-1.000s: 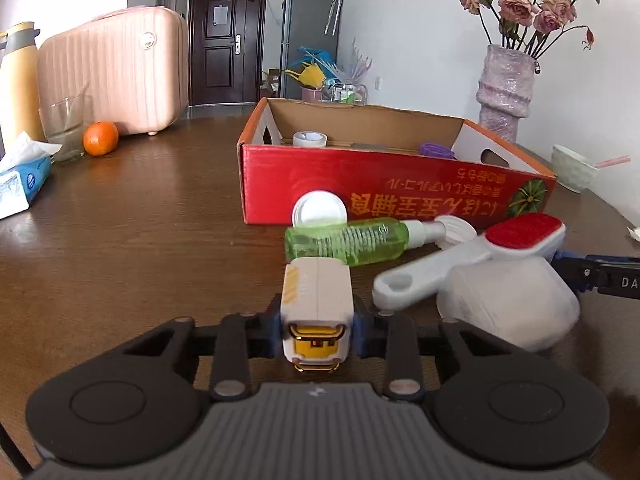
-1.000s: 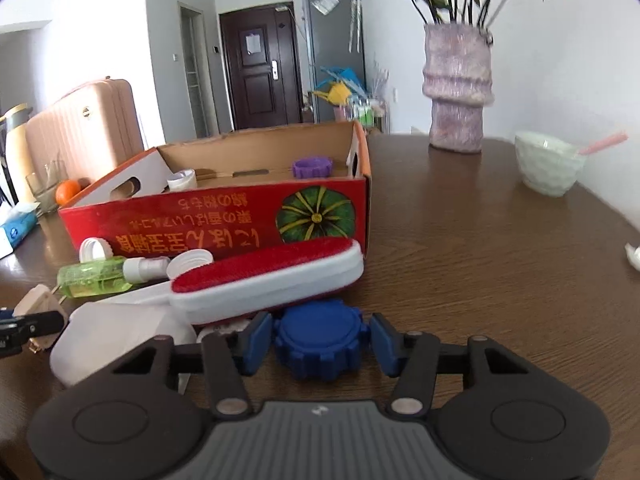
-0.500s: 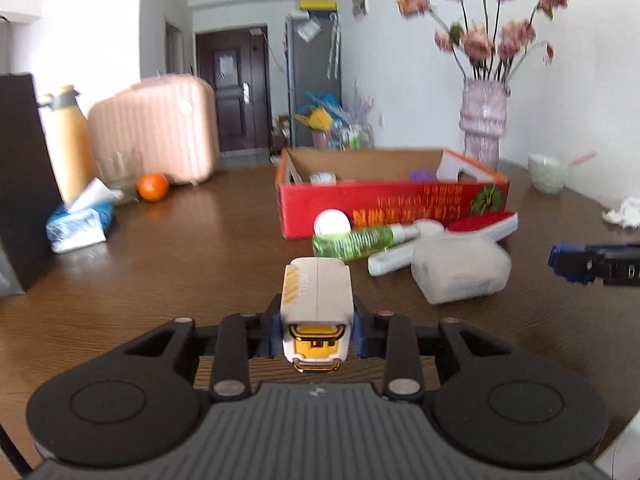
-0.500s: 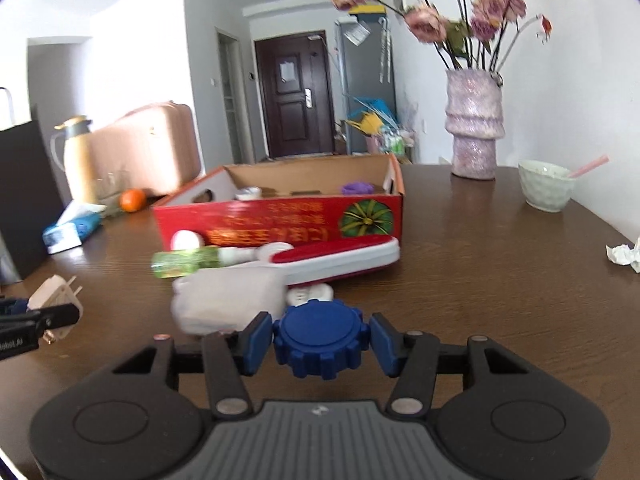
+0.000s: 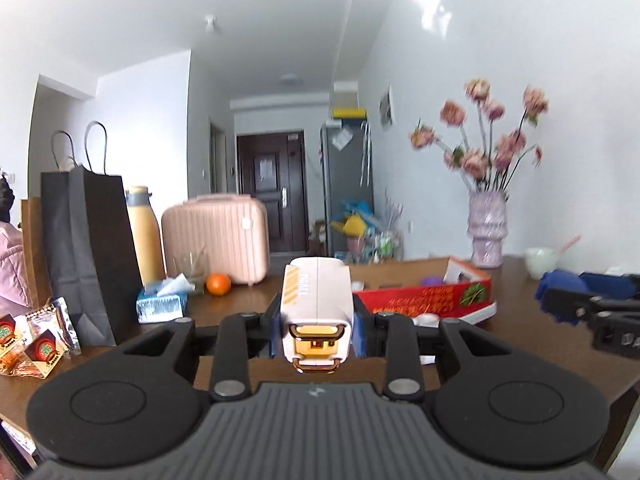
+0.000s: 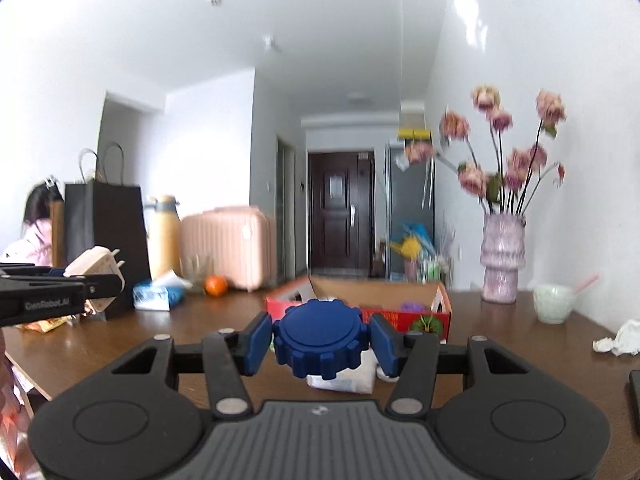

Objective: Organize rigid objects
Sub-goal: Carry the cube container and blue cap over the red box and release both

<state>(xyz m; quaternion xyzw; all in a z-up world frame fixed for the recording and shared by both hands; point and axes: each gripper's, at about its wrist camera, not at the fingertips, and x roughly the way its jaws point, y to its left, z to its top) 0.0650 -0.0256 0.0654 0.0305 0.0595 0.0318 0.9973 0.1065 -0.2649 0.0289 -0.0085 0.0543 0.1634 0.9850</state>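
Observation:
My left gripper is shut on a cream charger plug with a yellow end, held above the wooden table. In the right wrist view the same plug shows at the far left, prongs outward. My right gripper is shut on a blue gear-edged lid; that lid also appears at the right edge of the left wrist view. The red cardboard box lies farther back on the table, open-topped, with a purple item inside. A white packet lies just below the lid.
A black paper bag, yellow flask, pink case, tissue pack and orange stand at the left. A vase of flowers, a bowl and crumpled paper are at the right. A person sits far left.
Both grippers have pulled back from the box and risen, each keeping its object. The box and the items before it now look smaller and lower; the black bag came into view.

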